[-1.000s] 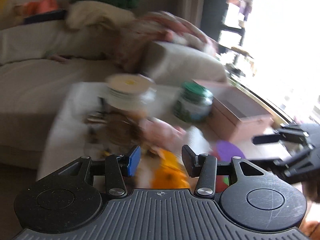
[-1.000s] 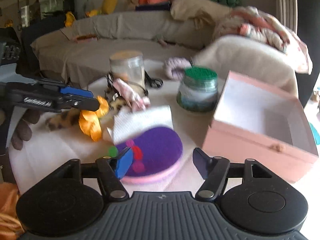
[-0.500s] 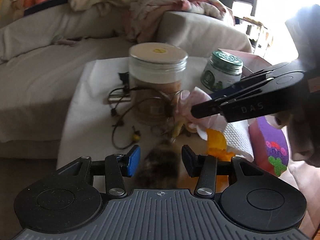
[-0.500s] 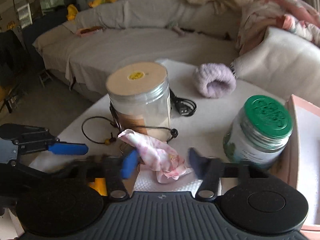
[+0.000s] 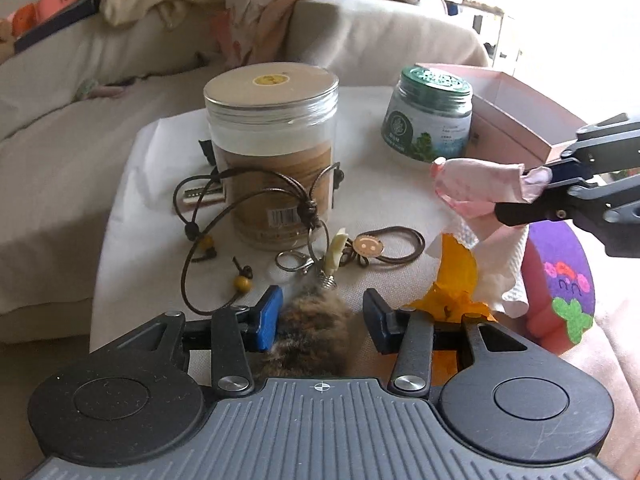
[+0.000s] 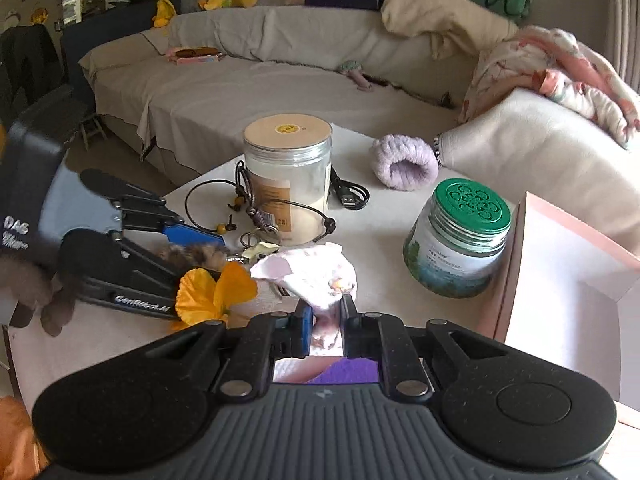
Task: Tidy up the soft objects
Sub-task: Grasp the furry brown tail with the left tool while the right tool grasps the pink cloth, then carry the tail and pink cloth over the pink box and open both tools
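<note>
1. Two grippers work over a small white-covered table (image 5: 132, 184) crowded with objects.
2. The right gripper (image 6: 325, 322) has its jaws closing narrow on a pink cloth (image 6: 316, 276), whose bunched end rises ahead of the fingers. In the left view the cloth (image 5: 476, 188) hangs clear above the table, between the green-lid jar (image 5: 428, 120) and a white napkin (image 5: 500, 256).
3. The left gripper (image 5: 320, 316) is half open, its fingers either side of a brown fur tuft (image 5: 316, 320) that lies on the table; whether the pads touch it I cannot tell.
4. An orange flower (image 5: 456, 276) lies just beside the tuft, at the table's near edge.
5. A tall jar (image 5: 272, 152) stands mid-table, ringed by cords (image 5: 208, 248), beads and a key ring.
6. An open pink box (image 6: 568, 276) sits at the right edge; its inside is bare.
7. A lilac scrunchie (image 6: 404, 162) rests near the far edge, with bare cloth around it.
8. A sofa (image 6: 224, 92) curves closely behind the table.
9. Readable writing: "GenRoboLAI" and "DAS" on the left gripper. Jar labels are too small to read.
</note>
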Available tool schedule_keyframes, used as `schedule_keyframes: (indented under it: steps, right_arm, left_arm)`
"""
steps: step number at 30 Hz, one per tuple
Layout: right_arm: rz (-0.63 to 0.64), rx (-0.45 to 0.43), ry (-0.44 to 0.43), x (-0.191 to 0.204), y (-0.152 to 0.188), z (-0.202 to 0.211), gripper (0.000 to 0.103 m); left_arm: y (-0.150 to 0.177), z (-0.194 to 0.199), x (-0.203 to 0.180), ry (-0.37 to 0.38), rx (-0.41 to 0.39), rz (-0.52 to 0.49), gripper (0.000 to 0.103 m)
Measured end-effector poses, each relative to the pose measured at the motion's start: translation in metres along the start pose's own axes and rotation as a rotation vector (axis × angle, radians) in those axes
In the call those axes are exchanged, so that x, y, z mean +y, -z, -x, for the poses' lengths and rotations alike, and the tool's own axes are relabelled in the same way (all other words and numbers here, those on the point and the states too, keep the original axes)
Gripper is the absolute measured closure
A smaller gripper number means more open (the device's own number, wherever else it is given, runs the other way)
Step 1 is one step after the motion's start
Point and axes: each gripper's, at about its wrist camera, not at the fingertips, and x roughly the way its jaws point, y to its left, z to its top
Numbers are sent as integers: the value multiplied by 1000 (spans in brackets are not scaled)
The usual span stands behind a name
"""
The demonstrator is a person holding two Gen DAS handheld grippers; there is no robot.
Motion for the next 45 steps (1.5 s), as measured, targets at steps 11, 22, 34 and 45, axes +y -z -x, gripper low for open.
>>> schedule_keyframes:
  steps: [11, 22, 34, 45]
  right_arm:
    - [-14, -19, 11, -2, 4, 13, 90]
    - [-141, -172, -59, -28, -83, 75, 92]
    - [-252, -388, 203, -142, -134, 188, 92]
    - [-393, -138, 181, -228, -22, 91, 67]
  left_arm:
    - [11, 33, 6, 49, -132, 52, 87]
    - [-86, 173, 2, -47, -540, -45, 88]
    - [-253, 216, -65, 175, -704, -48, 86]
    - [-270, 2, -146, 421, -282, 43, 81]
